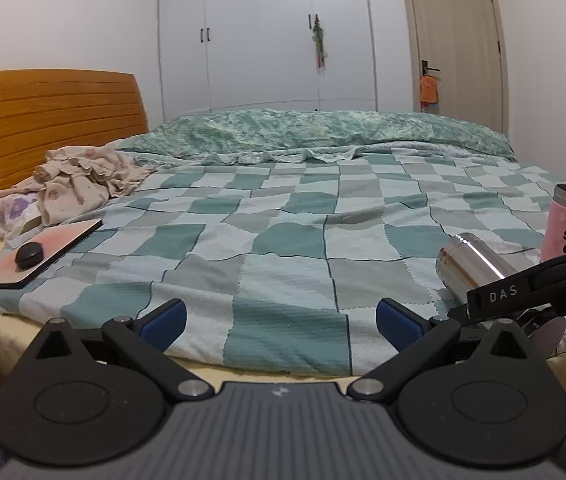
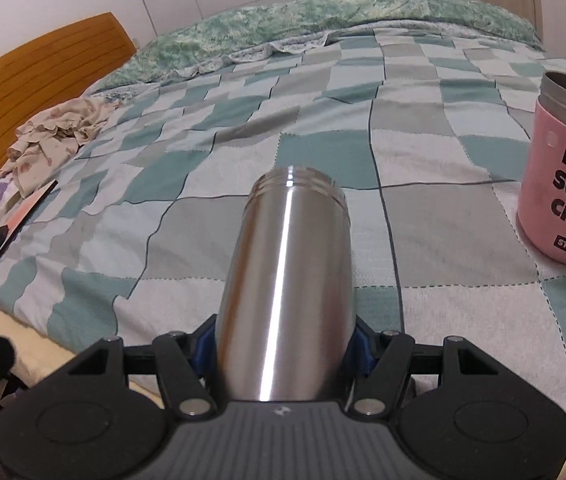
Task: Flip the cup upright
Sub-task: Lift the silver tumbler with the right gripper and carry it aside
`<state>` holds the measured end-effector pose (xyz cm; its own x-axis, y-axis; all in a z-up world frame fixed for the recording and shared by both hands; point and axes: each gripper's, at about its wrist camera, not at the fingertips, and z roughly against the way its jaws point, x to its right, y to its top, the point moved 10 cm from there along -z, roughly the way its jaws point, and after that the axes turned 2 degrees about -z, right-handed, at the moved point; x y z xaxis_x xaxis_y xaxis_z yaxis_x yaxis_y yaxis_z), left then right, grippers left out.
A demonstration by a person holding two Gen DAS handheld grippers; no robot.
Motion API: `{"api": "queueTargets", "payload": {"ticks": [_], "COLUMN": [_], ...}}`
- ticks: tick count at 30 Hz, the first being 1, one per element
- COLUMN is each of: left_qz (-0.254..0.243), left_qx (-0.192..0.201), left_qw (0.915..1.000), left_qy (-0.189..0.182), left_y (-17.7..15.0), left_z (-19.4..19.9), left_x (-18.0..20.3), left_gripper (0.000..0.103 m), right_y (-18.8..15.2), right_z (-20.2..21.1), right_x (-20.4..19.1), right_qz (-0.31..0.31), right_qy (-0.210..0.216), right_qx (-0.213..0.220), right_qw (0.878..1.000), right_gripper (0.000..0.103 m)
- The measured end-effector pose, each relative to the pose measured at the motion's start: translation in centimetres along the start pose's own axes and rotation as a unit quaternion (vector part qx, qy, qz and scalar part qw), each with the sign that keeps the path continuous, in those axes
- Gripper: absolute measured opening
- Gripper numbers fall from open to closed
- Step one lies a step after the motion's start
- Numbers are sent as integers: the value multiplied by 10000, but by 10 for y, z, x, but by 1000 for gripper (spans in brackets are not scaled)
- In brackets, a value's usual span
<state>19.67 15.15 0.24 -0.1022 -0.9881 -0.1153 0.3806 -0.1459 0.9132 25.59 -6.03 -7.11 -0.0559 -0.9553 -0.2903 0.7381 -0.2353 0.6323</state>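
Note:
A steel cup (image 2: 287,280) lies on its side on the checked bedspread, threaded mouth pointing away from the right wrist camera. My right gripper (image 2: 283,346) is shut on the steel cup near its base, blue pads pressed on both sides. The cup also shows in the left wrist view (image 1: 471,262), at the right, with the right gripper's black body over it. My left gripper (image 1: 281,318) is open and empty, low over the near edge of the bed.
A pink tumbler (image 2: 563,184) with black lettering stands upright to the right of the steel cup. A pink tablet (image 1: 39,254) with a black puck on it lies at the left. Crumpled clothes (image 1: 79,176) lie by the wooden headboard (image 1: 43,120).

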Motion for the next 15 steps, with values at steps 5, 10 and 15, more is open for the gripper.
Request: {"api": "queueTargets", "payload": {"ticks": [5,10,15], "left_qz": [17,32,49], "left_qx": [-27,-41,-126], "left_qw": [9999,9999,9999], "left_qy": [142,134,91], "left_y": [-1,2,7], "left_z": [13,23,24], "left_x": [-1,6,21], "left_gripper": [103,103,103], "right_y": [1,6,13], "right_z": [-1,14,44], "right_x": [-1,3,18], "right_qz": [59,279,726], "right_qy": [-14,123,213], "right_qx": [-111,-25,252], "right_qw": [9999,9995,9968], "right_gripper": [64,92,97]}}
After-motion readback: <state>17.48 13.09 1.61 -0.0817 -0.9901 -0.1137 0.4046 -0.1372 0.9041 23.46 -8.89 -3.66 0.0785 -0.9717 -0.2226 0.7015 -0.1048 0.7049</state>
